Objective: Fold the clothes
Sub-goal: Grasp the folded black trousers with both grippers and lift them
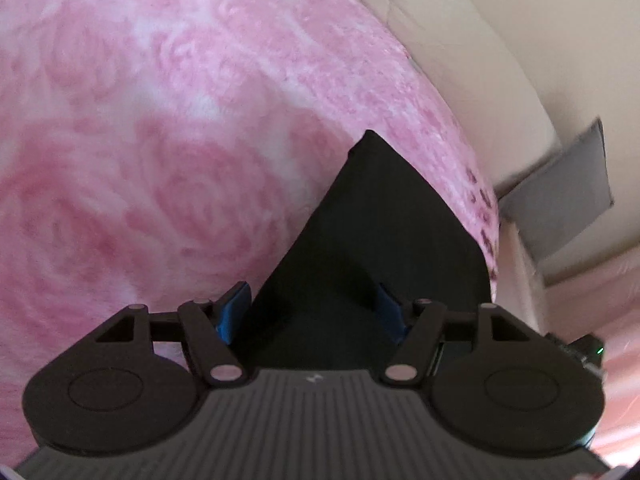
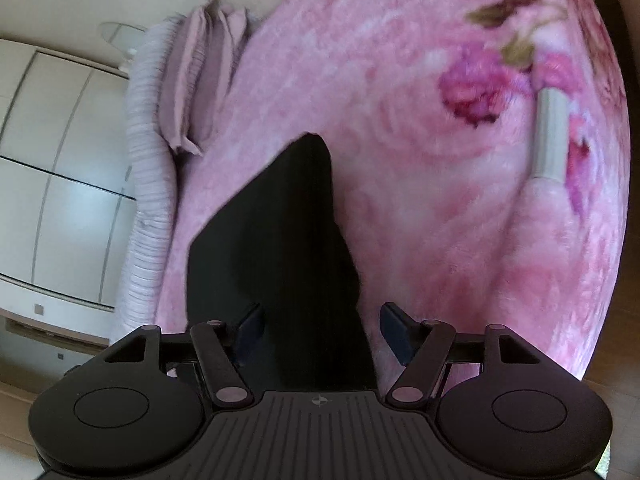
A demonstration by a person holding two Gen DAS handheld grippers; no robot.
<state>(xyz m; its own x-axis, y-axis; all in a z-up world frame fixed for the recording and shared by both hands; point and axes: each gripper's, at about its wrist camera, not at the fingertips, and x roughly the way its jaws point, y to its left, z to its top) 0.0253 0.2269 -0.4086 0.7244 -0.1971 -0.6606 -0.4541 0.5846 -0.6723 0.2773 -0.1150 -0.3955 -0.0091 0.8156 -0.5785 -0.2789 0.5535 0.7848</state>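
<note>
No readable brand, label or writing anywhere; only a small round crosshair mark on the ribbed housing behind each pair of tongs.

Left tongs (image 1: 312,312): spread wide, 2 blue pads (image 1: 229,312) apart, nothing pinched. Black garment (image 1: 372,240) lying between and ahead of the pads on the pink floral blanket (image 1: 160,140), ending in a pointed corner straight ahead. Near edge of the garment hidden under the housing. Contact between pads and cloth not discernible. Grey cushion (image 1: 568,192) far to the right, beyond the blanket edge.

Right tongs (image 2: 322,334): likewise spread wide, gripping nothing. Black garment (image 2: 280,240) running from between the pads forward and slightly left, tip ahead; lower part cut off by the housing. Pale pink pillows (image 2: 200,80) ahead-left at the blanket (image 2: 420,200) edge, white wardrobe doors (image 2: 60,180) far left. Beige ribbed item (image 2: 550,136) ahead-right, blurred, not identifiable.
</note>
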